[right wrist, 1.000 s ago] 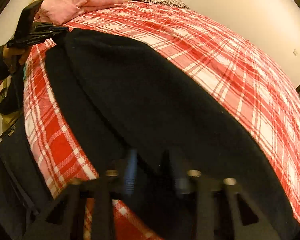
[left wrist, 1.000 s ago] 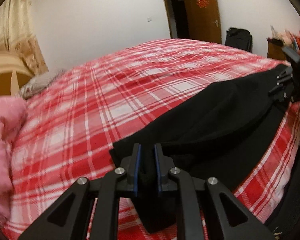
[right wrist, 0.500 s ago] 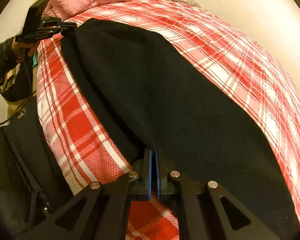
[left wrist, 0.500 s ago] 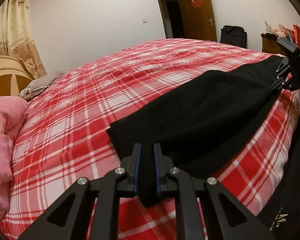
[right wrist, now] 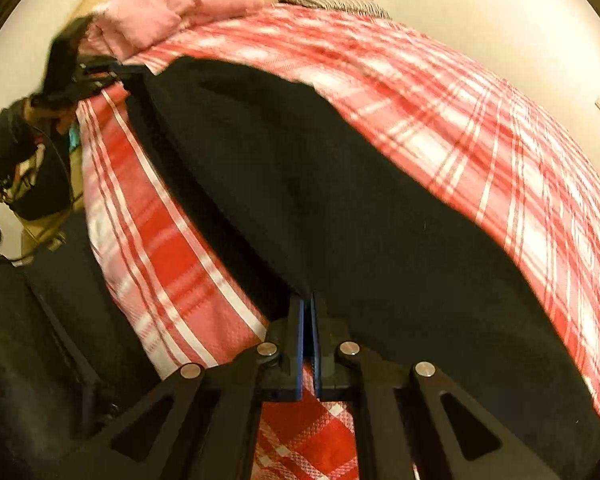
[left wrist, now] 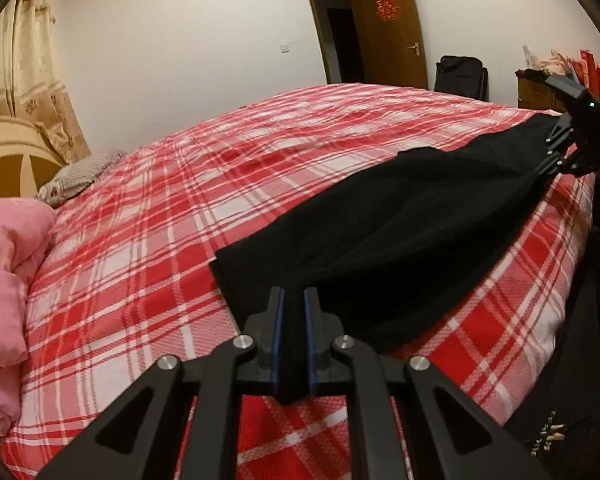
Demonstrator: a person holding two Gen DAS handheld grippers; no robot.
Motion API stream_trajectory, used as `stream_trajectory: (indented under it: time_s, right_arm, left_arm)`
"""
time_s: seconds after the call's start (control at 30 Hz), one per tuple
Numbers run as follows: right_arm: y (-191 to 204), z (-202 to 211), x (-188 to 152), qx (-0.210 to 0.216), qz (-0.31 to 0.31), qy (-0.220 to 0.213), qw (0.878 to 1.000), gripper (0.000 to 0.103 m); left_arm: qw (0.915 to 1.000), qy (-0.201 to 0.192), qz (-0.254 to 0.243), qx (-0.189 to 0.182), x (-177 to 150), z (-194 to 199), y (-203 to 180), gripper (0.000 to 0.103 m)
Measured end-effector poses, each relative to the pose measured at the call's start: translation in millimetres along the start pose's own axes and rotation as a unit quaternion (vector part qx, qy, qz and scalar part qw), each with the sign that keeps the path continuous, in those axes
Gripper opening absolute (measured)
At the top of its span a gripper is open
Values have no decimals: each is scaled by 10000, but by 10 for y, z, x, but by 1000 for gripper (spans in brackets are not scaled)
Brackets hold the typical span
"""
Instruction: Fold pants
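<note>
Across the near edge of the bed (left wrist: 148, 248), black pants (left wrist: 400, 232) lie stretched over the red plaid cover, pulled taut between two grippers. At the left end the left gripper (left wrist: 293, 300) is clenched on a fold of the cloth, its jaws having just closed a little further on it. At the right end the right gripper (right wrist: 308, 304) pinches the pants' other edge tight. Far off by the headboard sit a pink quilt (left wrist: 4, 264) and a pillow (left wrist: 76, 174).
</note>
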State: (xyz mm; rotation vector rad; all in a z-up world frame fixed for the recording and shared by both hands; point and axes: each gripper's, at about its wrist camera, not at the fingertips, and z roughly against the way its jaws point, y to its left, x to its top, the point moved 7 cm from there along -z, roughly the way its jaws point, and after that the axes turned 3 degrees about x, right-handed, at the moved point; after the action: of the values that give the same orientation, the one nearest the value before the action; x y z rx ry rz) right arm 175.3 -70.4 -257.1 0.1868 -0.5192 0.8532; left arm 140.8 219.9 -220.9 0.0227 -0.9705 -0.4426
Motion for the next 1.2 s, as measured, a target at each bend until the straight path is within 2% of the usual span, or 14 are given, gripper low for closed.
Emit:
stream_trajectory:
  time_s: [0.2, 0.33, 0.4, 0.5, 0.57, 0.63, 0.73, 0.83, 0.87, 0.9, 0.97, 1.0, 1.1, 1.2]
  right_arm:
    - [-10, 194, 117, 28, -55, -289, 9996, 3]
    - [12, 24, -17, 113, -84, -10, 9999, 3]
    - [32, -94, -120, 132, -66, 173, 9997, 3]
    - [6, -60, -132, 208, -163, 136, 9996, 3]
    - [-19, -56, -139, 282, -233, 171, 9992, 3]
    - [-14, -68, -147, 276, -179, 175, 9993, 4]
    - [-5, -74, -138, 207, -109, 176, 9996, 4]
    - [25, -84, -148, 160, -54, 161, 9997, 6]
    - [29, -77, -149, 143, -52, 151, 9998, 6]
    - [30, -70, -149, 144, -74, 155, 9997, 7]
    - [44, -64, -160, 169, -73, 180, 9997, 12]
    - [57, -57, -165, 164, -38, 193, 9997, 16]
    - [96, -35, -188, 186, 12, 243, 9995, 26]
    - [69, 21, -234, 191, -89, 217, 9995, 27]
  left_arm:
    - [9999, 16, -62, -160, -8, 117, -40, 9]
    - [9999, 91, 5, -70, -104, 50, -19, 9]
    - [9997, 223, -27, -59, -177, -8, -25, 13]
    - [9987, 425, -279, 63, -286, -9, -23, 22]
    - [9980, 553, -286, 115, -348, 32, 38, 35]
    - [9969, 725, -285, 120, -425, 76, 103, 35]
    - [9946, 903, -327, 406, -527, 156, 244, 35]
    - [9955, 776, 36, 549, -455, 251, 375, 35]
    - [9962, 637, 174, 575, -376, 290, 395, 38]
    - [9968, 460, 327, 571, -277, 328, 403, 41]
    - [9974, 28, 599, 391, -39, 383, 351, 58]
    - [9974, -177, 624, 328, 102, 362, 275, 61]
    - [9978, -259, 613, -15, 288, 142, 41, 61]
    - [9983, -108, 530, -213, 297, -110, -143, 61]
